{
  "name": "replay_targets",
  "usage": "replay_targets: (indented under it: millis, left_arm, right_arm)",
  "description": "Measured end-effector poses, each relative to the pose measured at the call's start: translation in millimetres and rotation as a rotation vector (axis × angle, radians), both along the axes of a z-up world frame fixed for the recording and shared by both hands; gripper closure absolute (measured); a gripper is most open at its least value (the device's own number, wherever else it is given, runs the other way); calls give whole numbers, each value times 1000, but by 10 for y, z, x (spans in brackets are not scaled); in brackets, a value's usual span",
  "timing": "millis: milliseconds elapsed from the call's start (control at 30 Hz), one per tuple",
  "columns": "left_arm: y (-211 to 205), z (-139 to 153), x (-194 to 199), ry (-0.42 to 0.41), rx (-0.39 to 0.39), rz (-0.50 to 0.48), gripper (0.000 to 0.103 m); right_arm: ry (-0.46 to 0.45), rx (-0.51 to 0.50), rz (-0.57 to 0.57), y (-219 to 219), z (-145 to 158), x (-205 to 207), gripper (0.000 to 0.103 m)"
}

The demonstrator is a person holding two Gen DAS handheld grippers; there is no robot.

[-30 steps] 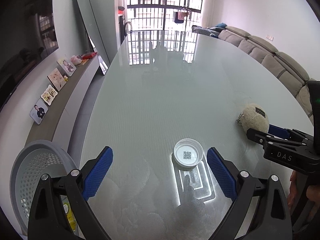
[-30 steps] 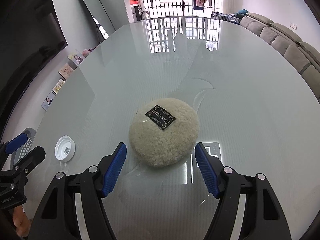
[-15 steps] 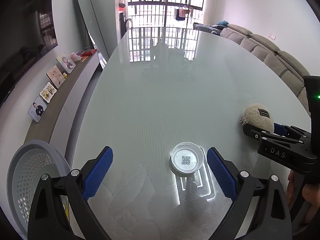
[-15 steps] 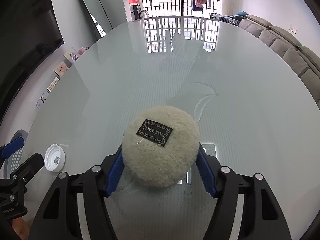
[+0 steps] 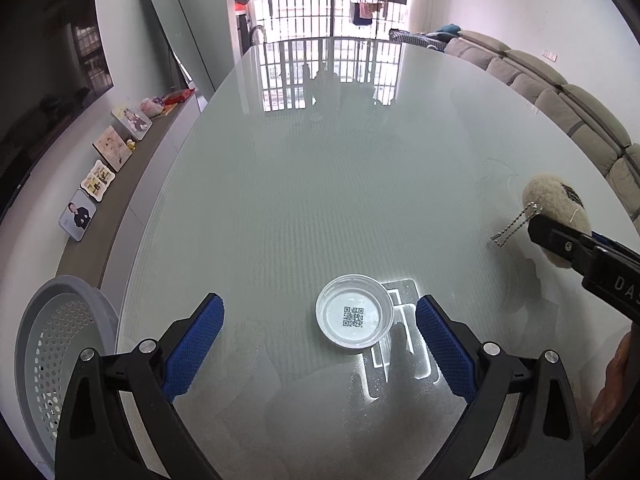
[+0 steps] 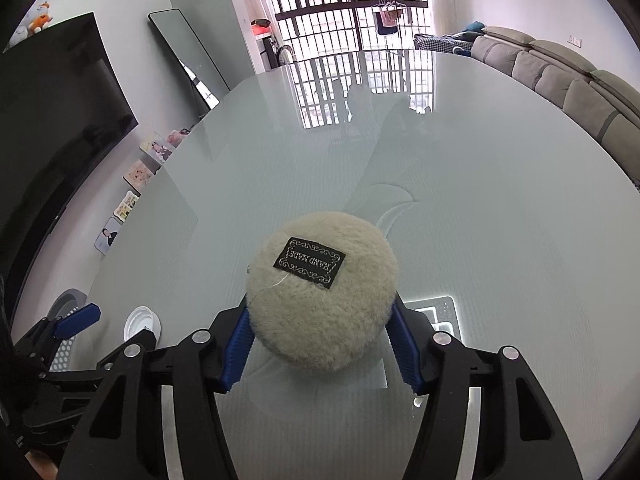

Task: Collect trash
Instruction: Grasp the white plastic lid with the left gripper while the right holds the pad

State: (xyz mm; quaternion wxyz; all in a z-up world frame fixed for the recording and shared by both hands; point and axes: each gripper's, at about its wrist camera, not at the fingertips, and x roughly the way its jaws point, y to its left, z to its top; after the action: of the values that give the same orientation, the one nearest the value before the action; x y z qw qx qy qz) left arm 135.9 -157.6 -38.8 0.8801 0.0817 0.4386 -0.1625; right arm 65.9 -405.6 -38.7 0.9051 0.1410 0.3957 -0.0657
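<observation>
Right hand-held gripper just closed onto fluffy puff, now lifted; left hand-held gripper open, empty.

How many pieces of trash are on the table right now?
2: a white lid lying between the open left gripper fingers, and a fluffy pad clamped in the right gripper. None looks hidden.

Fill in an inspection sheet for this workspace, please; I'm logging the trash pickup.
Surface: glass table, glossy, reflecting the window.
Job's things: white lid with QR code flat on the table; fluffy round pad with black label; grey perforated bin beside the table edge.
Clutter: nothing seen.
Grippers: left gripper open, lid between its fingers, untouched; right gripper has just closed on the pad.
Cables: nothing seen.
Surroundings: sofa, leaning mirror, picture frames on a ledge.
</observation>
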Motion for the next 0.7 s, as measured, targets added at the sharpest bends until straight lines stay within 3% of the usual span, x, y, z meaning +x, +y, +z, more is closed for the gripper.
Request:
replay_targets:
  millis: [133,467,700]
  left_arm:
    - [-38,-86,52,26,35,8,8]
    - [8,-122,102,29,20,17,6]
    - [-51,-87,42,7,0,-20,31]
  right_arm:
    - [-18,25,-3,-36,40,-55,45]
    - [-42,27,33,11,127,-118,45]
    - [-69,21,25,-4,191,-192,45]
